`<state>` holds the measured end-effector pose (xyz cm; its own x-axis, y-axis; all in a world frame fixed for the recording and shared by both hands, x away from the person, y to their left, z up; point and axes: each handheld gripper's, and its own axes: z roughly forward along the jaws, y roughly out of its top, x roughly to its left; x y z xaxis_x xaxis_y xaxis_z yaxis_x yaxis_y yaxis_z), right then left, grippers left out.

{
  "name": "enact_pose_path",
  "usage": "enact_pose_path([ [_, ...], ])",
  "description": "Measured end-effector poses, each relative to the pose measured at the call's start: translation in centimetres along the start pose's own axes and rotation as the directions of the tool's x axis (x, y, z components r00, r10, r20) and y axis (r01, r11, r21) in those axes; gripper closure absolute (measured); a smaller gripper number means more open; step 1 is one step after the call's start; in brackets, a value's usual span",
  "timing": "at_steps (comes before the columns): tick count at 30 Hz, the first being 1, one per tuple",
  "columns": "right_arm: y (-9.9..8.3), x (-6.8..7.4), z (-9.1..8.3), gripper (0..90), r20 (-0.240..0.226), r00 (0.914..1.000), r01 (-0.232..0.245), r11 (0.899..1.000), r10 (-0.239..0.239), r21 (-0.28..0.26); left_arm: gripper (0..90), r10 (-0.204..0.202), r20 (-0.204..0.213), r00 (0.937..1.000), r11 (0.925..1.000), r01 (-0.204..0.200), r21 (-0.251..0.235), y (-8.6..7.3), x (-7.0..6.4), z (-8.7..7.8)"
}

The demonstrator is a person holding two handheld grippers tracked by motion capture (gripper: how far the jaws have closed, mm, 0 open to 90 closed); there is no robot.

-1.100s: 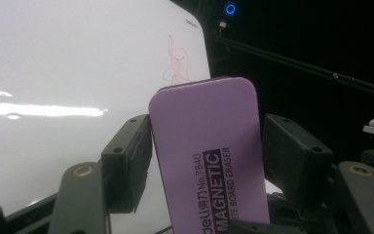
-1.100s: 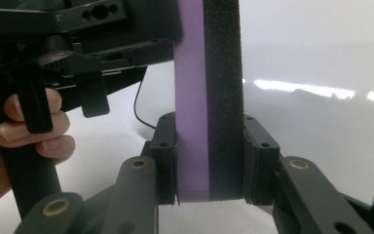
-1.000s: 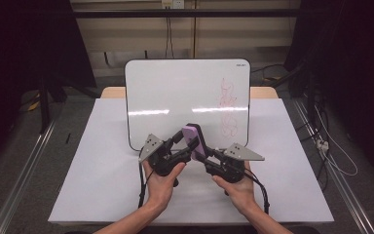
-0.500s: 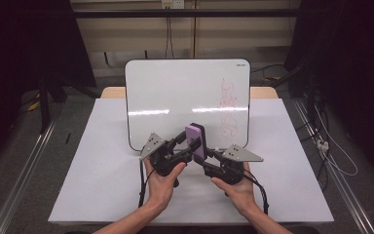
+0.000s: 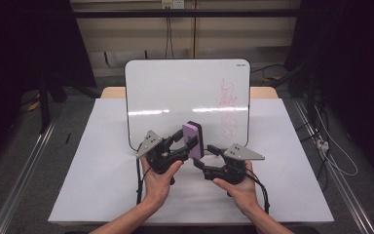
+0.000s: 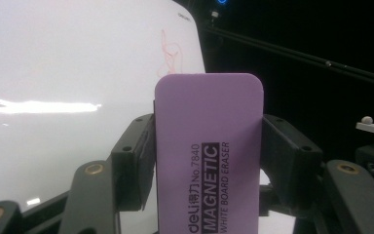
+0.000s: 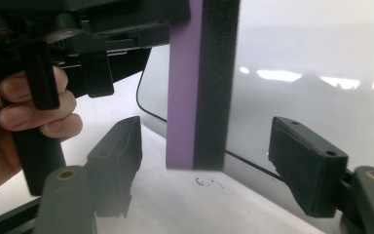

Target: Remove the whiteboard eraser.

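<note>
Above the whiteboard's (image 5: 175, 92) near edge, eraser (image 5: 193, 139) gripped upright in left gripper (image 5: 185, 142).
Right gripper (image 5: 205, 155) waits open just beside; red scribble (image 5: 228, 107) looks unwiped, so erasing seemingly remains.

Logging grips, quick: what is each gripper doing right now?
Left gripper: shut on the eraser.
Right gripper: open, jaws either side of the eraser's lower end, not touching it.

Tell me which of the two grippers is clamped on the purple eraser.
The left gripper: its jaws press both edges of the purple eraser. The right gripper stands open, its jaws apart on either side, not touching it.
</note>
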<state>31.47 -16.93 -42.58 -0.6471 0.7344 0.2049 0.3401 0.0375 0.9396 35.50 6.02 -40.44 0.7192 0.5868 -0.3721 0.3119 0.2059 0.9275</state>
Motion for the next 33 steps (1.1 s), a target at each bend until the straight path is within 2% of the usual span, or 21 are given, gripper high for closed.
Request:
enact_pose_path([
  [2,0.0,-0.2,-0.1,23.5,0.002,1.0,-0.007,1.0,0.007,0.005,41.0,0.003,-0.008,1.0,1.0,-0.003,0.001,0.2,0.2,-0.2],
  [4,0.1,-0.4,-0.2,22.1,0.015,0.9999,-0.001,1.0,0.001,0.01,41.0,0.029,-0.017,0.9994,0.9996,-0.029,0.005,0.5,0.4,-0.4],
  [9,0.3,-1.3,-1.0,15.8,0.059,0.9982,0.009,1.0,-0.011,0.024,41.0,0.062,-0.044,0.9971,0.998,-0.061,0.018,1.3,0.9,-1.2],
  [13,0.1,-2.2,-1.9,11.9,0.107,0.9933,0.038,0.997,-0.045,0.07,41.0,0.127,-0.059,0.9901,0.9901,-0.123,0.067,1.9,1.2,-1.6],
  [14,0.1,-2.5,-2.2,11.4,0.117,0.9919,0.039,0.997,-0.048,0.073,41.0,0.131,-0.07,0.9889,0.9893,-0.126,0.073,2.0,1.2,-1.6],
  [16,0.0,-2.9,-2.9,10.3,0.137,0.9895,0.037,0.996,-0.047,0.077,41.0,0.166,-0.078,0.983,0.9819,-0.158,0.104,2.3,1.3,-1.7],
  [18,0.0,-3.3,-3.5,10.2,0.155,0.9865,0.041,0.996,-0.052,0.075,41.0,0.185,-0.088,0.9788,0.9775,-0.174,0.12,2.5,1.3,-1.8],
  [20,0.0,-3.7,-4.3,10.2,0.173,0.9836,0.038,0.997,-0.049,0.067,41.1,0.218,-0.105,0.9703,0.9678,-0.201,0.152,2.8,1.3,-1.9],
  [21,-0.1,-4.0,-4.7,10.2,0.186,0.9812,0.039,0.997,-0.05,0.064,41.1,0.228,-0.114,0.9668,0.9653,-0.21,0.156,2.9,1.3,-2.0],
  [24,-0.2,-4.7,-5.9,10.1,0.24,0.9693,0.045,0.998,-0.054,0.045,41.0,0.274,-0.131,0.9528,0.9504,-0.248,0.188,3.2,1.1,-2.1],
  [27,-0.5,-5.4,-6.9,9.5,0.262,0.9642,0.027,0.999,-0.037,0.042,41.1,0.297,-0.135,0.9453,0.941,-0.266,0.209,3.5,1.2,-2.1],
  [29,-0.8,-5.7,-7.5,9.4,0.281,0.9591,0.019,0.999,-0.032,0.047,41.1,0.325,-0.134,0.9362,0.9293,-0.29,0.229,3.5,1.1,-2.1],
  [32,-1.2,-6.1,-8.1,9.3,0.298,0.9542,0.009,0.998,-0.026,0.057,41.1,0.336,-0.137,0.9319,0.9208,-0.294,0.256,3.6,1.1,-1.9],
  [33,-1.3,-6.2,-8.3,9.2,0.305,0.9521,0.007,0.998,-0.025,0.058,41.2,0.35,-0.137,0.9268,0.9137,-0.305,0.269,3.6,1.1,-1.9],
])
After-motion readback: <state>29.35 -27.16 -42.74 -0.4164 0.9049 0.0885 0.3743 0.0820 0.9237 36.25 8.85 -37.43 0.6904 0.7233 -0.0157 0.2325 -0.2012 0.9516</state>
